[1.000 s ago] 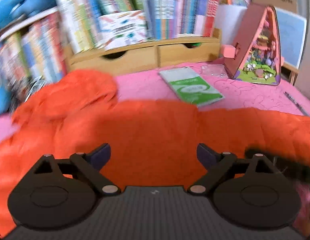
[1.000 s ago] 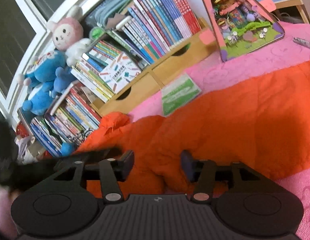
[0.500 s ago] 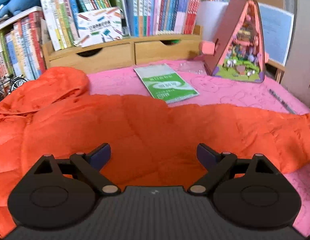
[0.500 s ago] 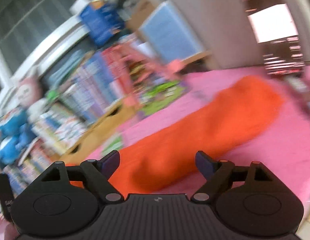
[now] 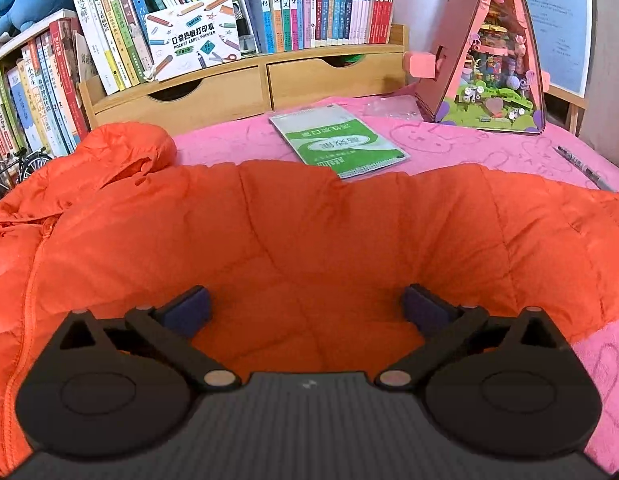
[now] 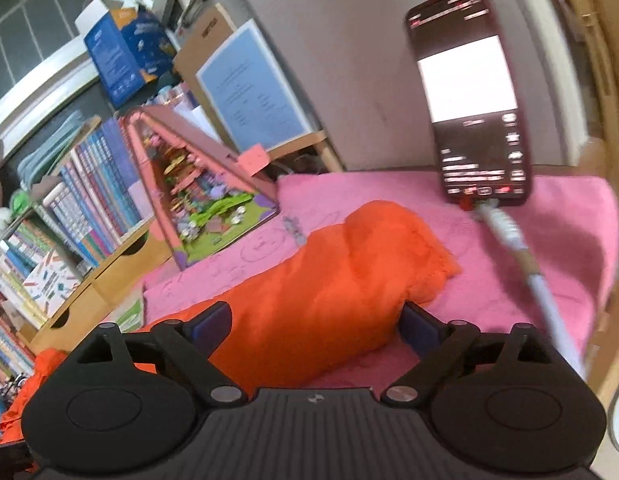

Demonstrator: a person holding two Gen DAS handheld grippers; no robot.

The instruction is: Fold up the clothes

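Observation:
An orange puffer jacket (image 5: 293,236) lies spread on the pink cloth (image 5: 509,148), its hood bunched at the far left and its zipper running down the left side. My left gripper (image 5: 307,312) hovers open just above the jacket's body with nothing between its fingers. In the right wrist view one orange sleeve (image 6: 341,276) stretches away to the right across the pink cloth (image 6: 549,272). My right gripper (image 6: 317,326) stands open over the near part of that sleeve, its fingers on either side of it.
A green booklet (image 5: 337,140) lies beyond the jacket, partly under its edge. A pink triangular toy house (image 5: 489,52), a wooden drawer shelf (image 5: 245,88) with books, and a pen (image 5: 585,170) stand behind. A phone on a stand (image 6: 469,96) rises at the right.
The right gripper has swung from the jacket's body to the right sleeve and opened wider. The left gripper stayed open and its view shifted right and steadied over the body.

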